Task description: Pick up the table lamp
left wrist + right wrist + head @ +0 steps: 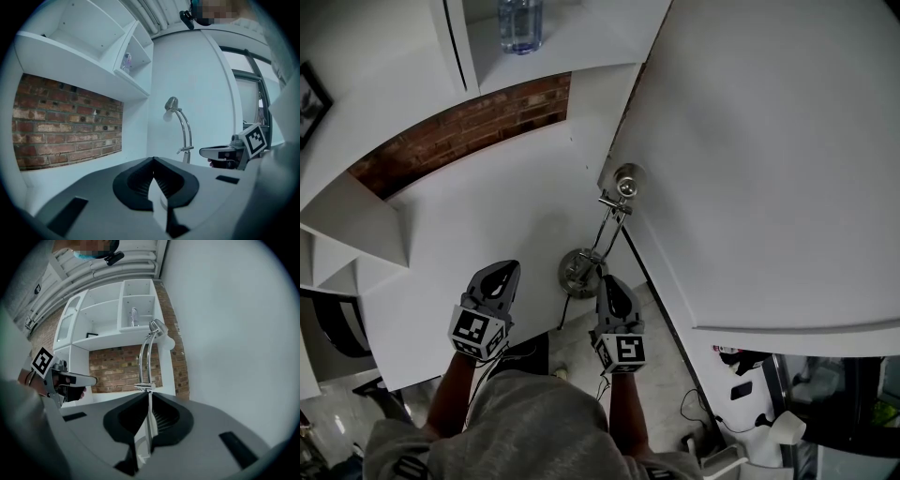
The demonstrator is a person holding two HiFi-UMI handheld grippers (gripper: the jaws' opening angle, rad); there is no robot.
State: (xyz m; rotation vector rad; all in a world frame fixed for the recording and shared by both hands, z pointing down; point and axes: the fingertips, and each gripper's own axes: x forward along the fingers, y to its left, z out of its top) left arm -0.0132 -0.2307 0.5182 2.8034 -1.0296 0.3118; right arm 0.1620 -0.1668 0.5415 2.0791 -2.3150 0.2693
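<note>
The table lamp is chrome, with a round base (579,271) on the white tabletop (469,225), a thin double arm and a small head (628,181). My right gripper (610,283) is shut with nothing in it, just this side of the base. In the right gripper view the lamp (146,355) rises straight ahead of the closed jaws (149,401). My left gripper (501,274) hovers over the table left of the base, also shut and holding nothing. In the left gripper view the lamp (183,124) stands right of the closed jaws (153,174).
A white panel (769,169) stands close on the lamp's right. Behind the table are a brick wall (459,131) and white shelves with a water bottle (520,23). Cables (694,405) lie on the floor below the table's near edge.
</note>
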